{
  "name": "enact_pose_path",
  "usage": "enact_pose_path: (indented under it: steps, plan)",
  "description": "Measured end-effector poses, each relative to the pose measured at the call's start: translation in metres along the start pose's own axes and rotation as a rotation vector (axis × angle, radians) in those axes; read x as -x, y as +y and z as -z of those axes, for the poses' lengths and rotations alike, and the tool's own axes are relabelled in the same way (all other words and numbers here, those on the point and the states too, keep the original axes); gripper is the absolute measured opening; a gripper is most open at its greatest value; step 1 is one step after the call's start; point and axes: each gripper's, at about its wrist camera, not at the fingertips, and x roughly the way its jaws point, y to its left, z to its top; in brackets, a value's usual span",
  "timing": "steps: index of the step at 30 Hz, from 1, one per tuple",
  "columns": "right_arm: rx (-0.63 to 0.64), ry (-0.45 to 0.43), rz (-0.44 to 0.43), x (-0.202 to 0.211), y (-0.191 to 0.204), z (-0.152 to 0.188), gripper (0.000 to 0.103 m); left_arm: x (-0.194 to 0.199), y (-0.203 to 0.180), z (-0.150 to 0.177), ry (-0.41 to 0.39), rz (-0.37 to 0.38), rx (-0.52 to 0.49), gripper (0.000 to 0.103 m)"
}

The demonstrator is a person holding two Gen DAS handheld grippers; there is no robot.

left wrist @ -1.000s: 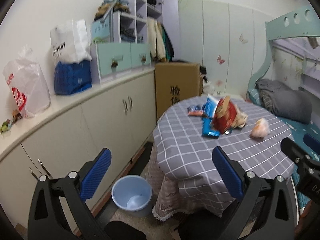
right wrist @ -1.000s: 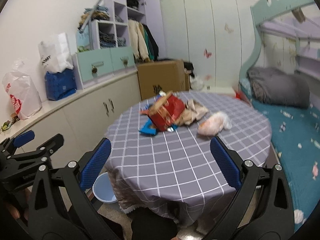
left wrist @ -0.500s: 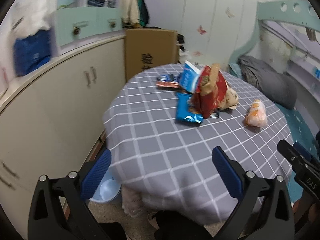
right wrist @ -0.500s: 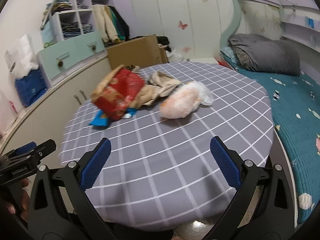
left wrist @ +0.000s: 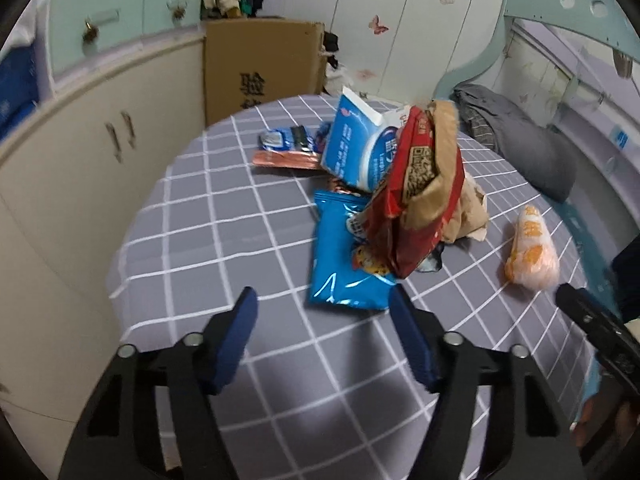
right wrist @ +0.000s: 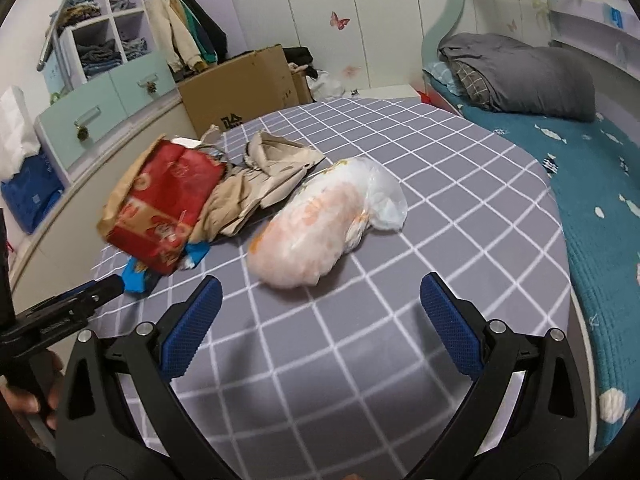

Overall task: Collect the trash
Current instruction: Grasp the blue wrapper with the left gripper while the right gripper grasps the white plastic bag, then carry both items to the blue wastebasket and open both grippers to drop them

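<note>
Trash sits mid-table (left wrist: 208,240); left gripper (left wrist: 322,312) closing on nothing, blue wrapper (left wrist: 344,256) just ahead; right gripper (right wrist: 320,300) spread wide, empty, orange bag (right wrist: 312,228) just ahead; risk: jaws meet short of wrapper; red bag (left wrist: 416,200) leaning, could topple if nudged.
</note>
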Motion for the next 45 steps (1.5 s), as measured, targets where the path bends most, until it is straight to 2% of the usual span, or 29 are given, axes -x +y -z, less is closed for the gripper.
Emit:
enact_pose_path:
  steps: [6,7,8,10,12,13,14,15,17,22,25,31,41,45]
  plan:
    - [-0.052,0.03,-0.006,-0.025,-0.008,-0.019,0.097,-0.019,-0.009,-0.009,0.03,0.001,-0.053,0.042]
    - [-0.064,0.058,-0.018,-0.03,-0.009,-0.021,0.097,-0.02,-0.009,-0.01,0.031,0.002,-0.056,0.037]
    - [-0.076,0.075,-0.04,-0.033,-0.01,-0.022,0.097,-0.021,-0.011,-0.011,0.032,0.003,-0.059,0.024]
    - [-0.112,0.088,-0.074,-0.037,-0.014,-0.024,0.097,-0.022,-0.011,-0.011,0.036,0.013,-0.061,0.014]
    - [-0.109,0.08,-0.059,-0.037,-0.014,-0.027,0.097,-0.021,-0.011,-0.009,0.03,0.015,-0.061,0.008]
    - [-0.104,0.081,-0.054,-0.038,-0.014,-0.028,0.095,-0.02,-0.01,-0.008,0.027,0.014,-0.058,0.006]
    - [-0.1,0.083,-0.053,-0.039,-0.014,-0.029,0.087,-0.019,-0.008,-0.007,0.025,0.022,-0.05,0.004]
    - [-0.096,0.089,-0.05,-0.039,-0.013,-0.029,0.081,-0.017,-0.005,-0.006,0.024,0.034,-0.03,0.004]
    - [-0.084,0.112,-0.066,-0.042,-0.012,-0.028,0.056,-0.012,0.0,-0.004,0.013,0.031,-0.011,0.001]
    - [-0.035,0.078,-0.05,-0.029,-0.002,-0.024,0.046,0.011,0.009,0.0,-0.044,-0.012,0.018,0.0]
    - [-0.032,0.043,-0.071,-0.016,0.0,-0.022,0.043,0.031,0.012,0.005,-0.101,-0.085,0.007,0.0]
    - [-0.013,-0.021,-0.119,0.014,0.012,-0.017,0.041,0.066,0.014,0.002,-0.206,-0.136,-0.005,0.0]
    - [0.091,-0.039,-0.252,0.04,0.072,-0.006,0.041,0.113,0.019,0.011,-0.328,-0.129,0.034,0.0]
    - [0.142,-0.03,-0.297,0.04,0.107,-0.004,0.041,0.135,0.038,0.019,-0.368,-0.134,0.081,0.0]
